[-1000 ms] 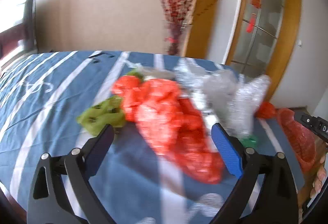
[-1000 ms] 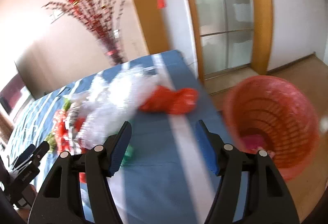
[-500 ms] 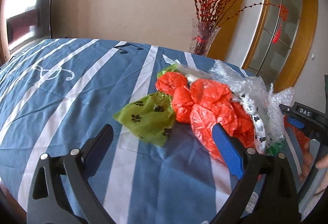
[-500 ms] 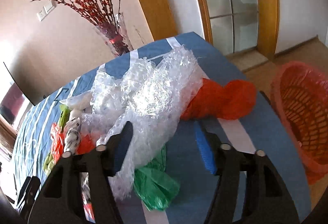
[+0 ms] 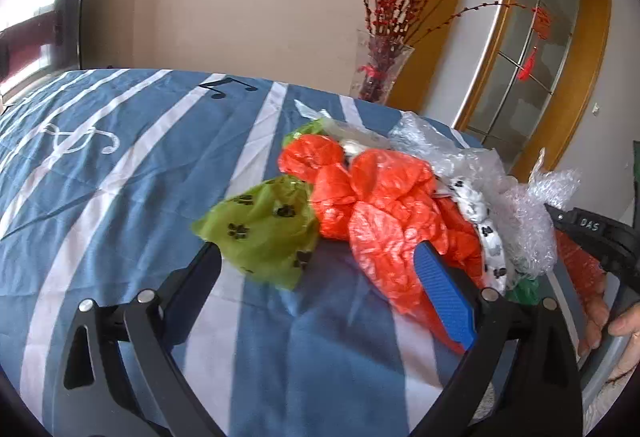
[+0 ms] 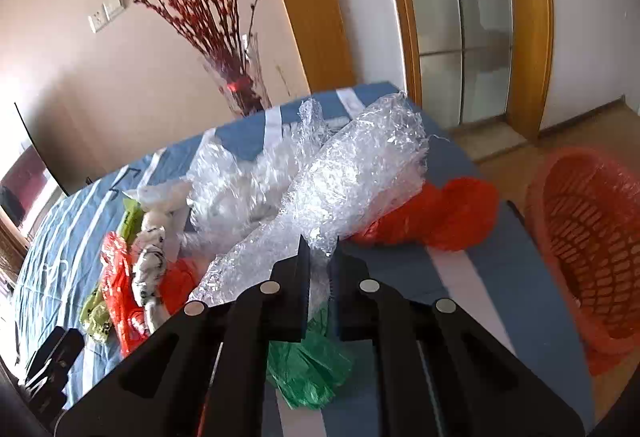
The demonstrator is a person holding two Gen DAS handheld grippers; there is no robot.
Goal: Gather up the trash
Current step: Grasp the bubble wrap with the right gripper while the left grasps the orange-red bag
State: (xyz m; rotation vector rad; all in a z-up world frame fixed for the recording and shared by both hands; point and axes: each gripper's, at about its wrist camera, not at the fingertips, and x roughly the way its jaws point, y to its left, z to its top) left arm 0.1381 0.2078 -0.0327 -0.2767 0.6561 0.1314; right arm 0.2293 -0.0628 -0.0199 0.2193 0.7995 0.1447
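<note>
R gripper [image 6: 320, 257]: jaws have just been closing, now nearly together, pinching the near edge of the bubble wrap [image 6: 352, 177]; a thin fold of it sits between the pads. Rest of the wrap rises away from the jaws, toward the far table edge. Under the gripper lies a green plastic bag [image 6: 308, 365], flat on the blue striped cloth [image 6: 480, 277]. Just right of the wrap, an orange-red bag [image 6: 436, 213], touching it. Off the table's right edge, lower, stands the orange basket [image 6: 580, 237]; can't tell what's inside.

L gripper [image 5: 316, 269]: jaws spread wide, nothing btwn the pads, held above the cloth. Its left finger [image 5: 192, 285] is just beside the lime bag w/ paw prints [image 5: 264, 229]; its blue-padded right finger [image 5: 444, 293] overlaps the crumpled orange bags [image 5: 384, 205]. Whether either pad touches, can't tell. Lime bag touches the orange ones; beyond those, a white spotted bag [image 5: 484, 229], then the bubble wrap at far right.

Behind the table: glass vase w/ red branches [image 5: 380, 65], wall, wood-framed glass door [image 6: 472, 21].
</note>
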